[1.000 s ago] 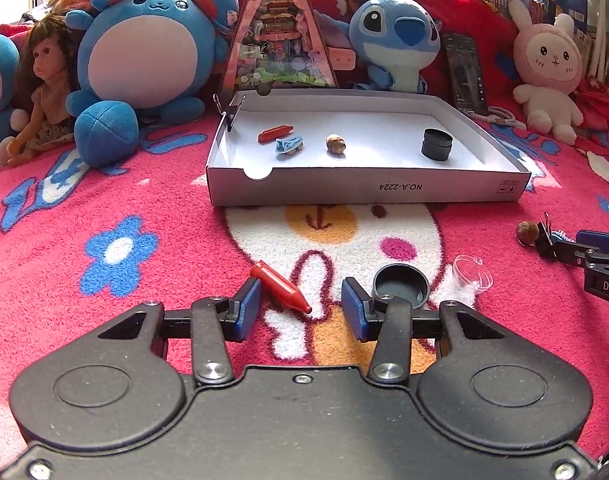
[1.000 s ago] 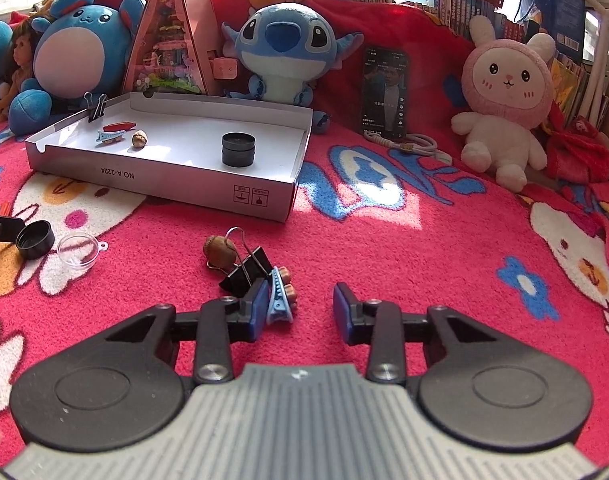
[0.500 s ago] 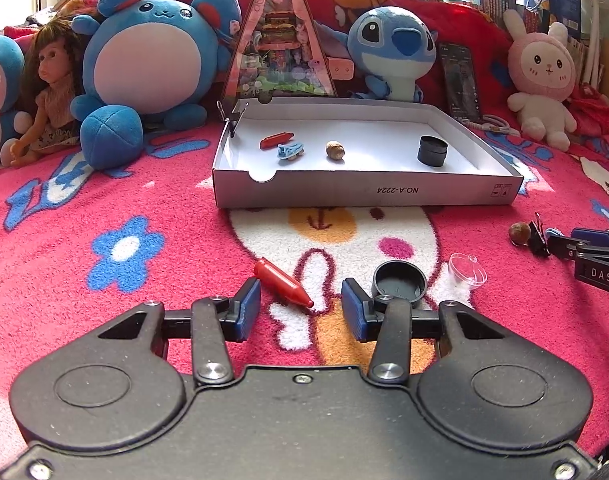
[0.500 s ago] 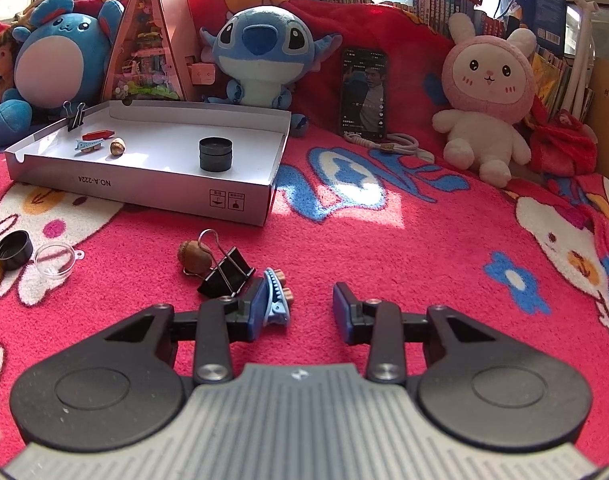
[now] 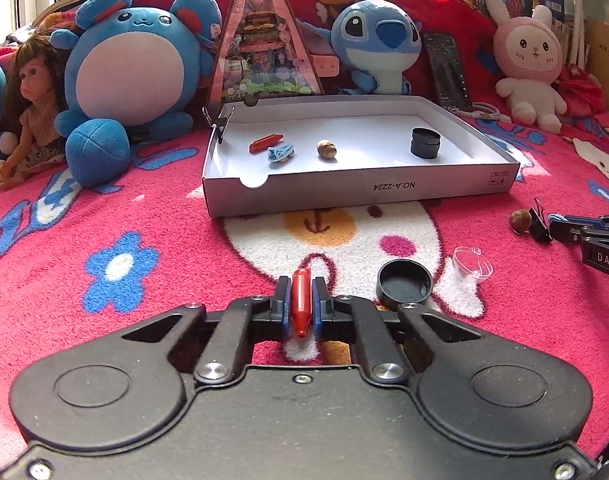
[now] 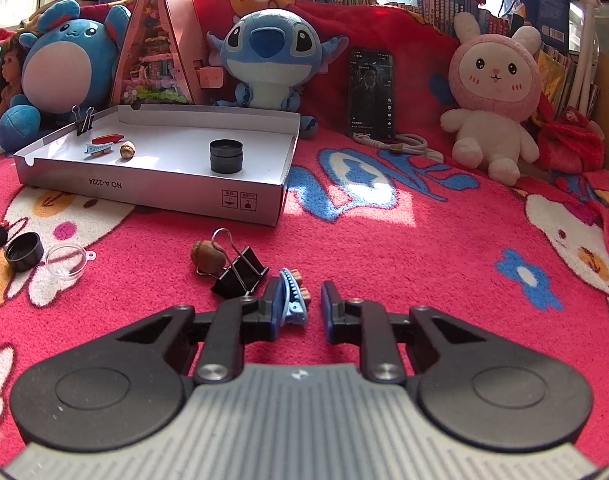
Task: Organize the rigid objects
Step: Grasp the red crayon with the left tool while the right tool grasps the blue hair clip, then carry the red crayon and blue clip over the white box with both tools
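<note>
**Left gripper clamps red crayon; right frames blue clip**

L wrist view: the left gripper (image 5: 301, 307) has its blue pads pressed tight on a red crayon (image 5: 300, 300), tip pointing back toward the camera, low over the pink blanket (image 5: 104, 320). At 2 o'clock from the crayon, just beside the gripper, a black cap (image 5: 404, 285) lies open side up; a clear plastic cup (image 5: 472, 262) sits near it, farther toward 2 o'clock. At 12 o'clock stands the white cardboard tray (image 5: 364, 192), holding a 2nd red crayon (image 5: 264, 143), a blue hair clip (image 5: 280, 152), an acorn (image 5: 326, 148) and a black round jar (image 5: 424, 142). A binder clip (image 5: 220, 120) bites the tray's far-left corner.

R wrist view: the right gripper (image 6: 298, 306) stands partly open, w/ a blue hair clip on the blanket (image 6: 292, 300) between its fingers, touching the left pad (image 6: 275, 312) and apart from the right one. At 10 o'clock from that clip, just beside it, lies a black binder clip (image 6: 240, 274); a loose acorn (image 6: 206, 256) touches its wire handle. The black cap and clear cup lie well apart at 9 o'clock. Tray at 11 o'clock.

Behind the tray: a blue round plush (image 5: 132, 60), Stitch plush (image 6: 268, 60), pink bunny plush (image 6: 492, 92), and a phone (image 6: 370, 92) propped upright.
</note>
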{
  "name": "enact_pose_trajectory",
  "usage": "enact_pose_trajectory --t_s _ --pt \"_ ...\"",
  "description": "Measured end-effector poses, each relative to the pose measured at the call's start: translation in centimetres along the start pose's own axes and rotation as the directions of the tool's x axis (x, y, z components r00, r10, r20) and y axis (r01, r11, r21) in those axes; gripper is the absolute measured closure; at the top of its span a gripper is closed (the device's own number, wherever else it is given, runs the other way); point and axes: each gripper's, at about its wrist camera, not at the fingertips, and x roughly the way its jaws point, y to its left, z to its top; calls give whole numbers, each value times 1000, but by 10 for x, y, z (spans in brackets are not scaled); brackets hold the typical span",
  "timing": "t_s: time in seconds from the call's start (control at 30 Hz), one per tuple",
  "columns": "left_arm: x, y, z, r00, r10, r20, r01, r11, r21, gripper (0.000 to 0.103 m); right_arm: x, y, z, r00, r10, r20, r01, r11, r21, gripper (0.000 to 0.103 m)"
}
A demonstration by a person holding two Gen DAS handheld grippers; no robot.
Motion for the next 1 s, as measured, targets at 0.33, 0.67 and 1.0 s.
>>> enact_pose_trajectory --t_s 0.33,0.67,1.0 --pt "-9 5 19 999 -27 28 27 999 -33 93 -8 2 19 999 48 19 -49 997 63 85" --pt "7 23 67 998 -62 16 63 993 -102 93 7 -6 68 996 94 -8 -91 982 167 85" --pt "55 34 120 992 -115 -51 105 980 -167 93 59 -20 119 977 171 -126 -117 930 350 85"
